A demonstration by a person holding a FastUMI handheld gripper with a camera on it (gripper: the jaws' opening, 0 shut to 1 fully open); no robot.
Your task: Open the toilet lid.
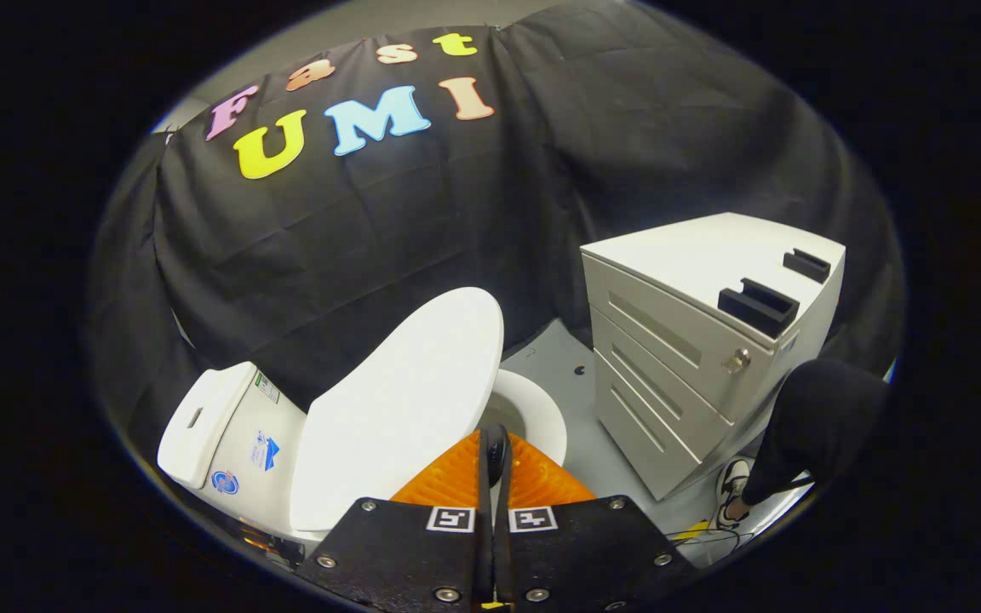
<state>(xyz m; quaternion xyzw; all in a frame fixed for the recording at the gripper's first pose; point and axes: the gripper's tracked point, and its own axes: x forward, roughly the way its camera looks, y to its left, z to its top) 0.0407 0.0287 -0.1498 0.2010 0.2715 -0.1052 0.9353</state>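
The gripper is held above the white ceramic toilet bowl, angled downward, its jaws brought together with nothing between them. The white plastic toilet lid is seen raised, tilted back toward the white cistern, just left of the fingers. A white metal drawer cabinet stands to the right.

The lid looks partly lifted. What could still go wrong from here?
1. The toilet lid stands raised but tilted, not yet back against the tank. The gripper has its fingers closed together beside the lid's edge, not clamped on it, so the lid might slip off and drop onto the bowl.
2. The drawer cabinet and a person's leg stand close beside the toilet, so a wide swing could bump them.
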